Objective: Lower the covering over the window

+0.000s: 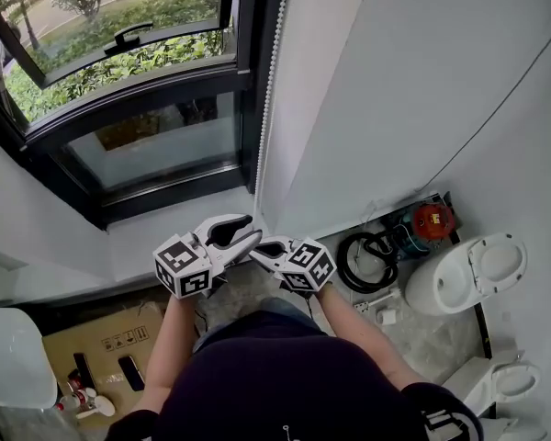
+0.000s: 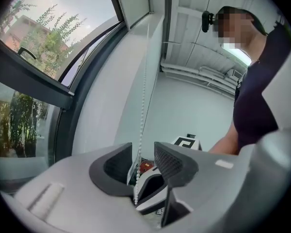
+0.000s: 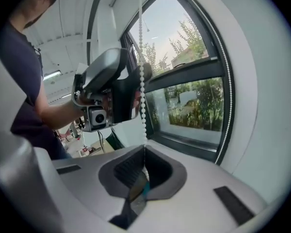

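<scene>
The covering itself shows nowhere over the window (image 1: pixel 138 145), which stands bare in every view, so I judge the lowering barely begun, with nearly all the pulling left. What I work is its bead chain (image 1: pixel 271 62), a string of small round white beads hanging straight down beside the black frame (image 1: pixel 248 26) against the smooth pale wall (image 1: pixel 395 81). My right gripper (image 3: pixel 143 152) is closed tight on that chain, the beads vanishing between its dark ribbed pads (image 3: pixel 129 168). My left gripper (image 2: pixel 143 154) sits higher on the same chain with its jaws spread well apart. The beads run through the gap and neither pad presses them, so it grips nothing. Both grippers are pale, rounded plastic. Outward, the frame looks like dark matte metal, with green shrubs (image 1: pixel 119 62) beyond it. Below me lie a glossy white toilet (image 1: pixel 468 274), a coiled black hose (image 1: pixel 358 260) and a brown cardboard box (image 1: pixel 101 347).
</scene>
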The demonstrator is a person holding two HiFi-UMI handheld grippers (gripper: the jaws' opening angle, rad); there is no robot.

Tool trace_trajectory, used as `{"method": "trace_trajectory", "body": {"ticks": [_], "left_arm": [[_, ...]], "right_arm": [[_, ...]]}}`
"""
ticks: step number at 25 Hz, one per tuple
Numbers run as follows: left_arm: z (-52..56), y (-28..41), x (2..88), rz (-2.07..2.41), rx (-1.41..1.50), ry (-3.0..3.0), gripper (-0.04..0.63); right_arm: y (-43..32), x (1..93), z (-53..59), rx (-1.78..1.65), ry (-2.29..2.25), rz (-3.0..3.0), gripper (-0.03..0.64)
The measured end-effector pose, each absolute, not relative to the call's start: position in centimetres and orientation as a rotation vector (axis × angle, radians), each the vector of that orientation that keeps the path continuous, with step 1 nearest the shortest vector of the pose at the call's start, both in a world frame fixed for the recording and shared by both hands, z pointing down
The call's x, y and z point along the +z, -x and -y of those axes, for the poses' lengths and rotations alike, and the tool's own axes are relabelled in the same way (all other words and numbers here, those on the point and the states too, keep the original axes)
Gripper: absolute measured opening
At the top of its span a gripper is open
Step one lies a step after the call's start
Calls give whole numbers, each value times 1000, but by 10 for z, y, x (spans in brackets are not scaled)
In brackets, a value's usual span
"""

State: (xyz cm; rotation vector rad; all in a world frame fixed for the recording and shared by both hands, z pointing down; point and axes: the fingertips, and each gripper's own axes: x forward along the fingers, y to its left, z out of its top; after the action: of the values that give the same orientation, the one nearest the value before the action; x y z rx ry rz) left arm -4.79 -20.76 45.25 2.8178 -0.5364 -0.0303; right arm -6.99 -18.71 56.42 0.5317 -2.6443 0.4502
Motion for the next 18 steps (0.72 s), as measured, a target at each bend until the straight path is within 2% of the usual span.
{"method": "trace_trajectory", "body": {"ticks": [8,13,18], "left_arm": [[212,48,434,507,-70,-2829,104],[216,46,432,541,-49,-2853,16],[206,40,440,477,18,-2818,12]], "right_arm": [[72,575,178,394,-498,2596,13],[74,575,178,415,-511,2610,14],[72,582,176,482,-501,2597,14]]}}
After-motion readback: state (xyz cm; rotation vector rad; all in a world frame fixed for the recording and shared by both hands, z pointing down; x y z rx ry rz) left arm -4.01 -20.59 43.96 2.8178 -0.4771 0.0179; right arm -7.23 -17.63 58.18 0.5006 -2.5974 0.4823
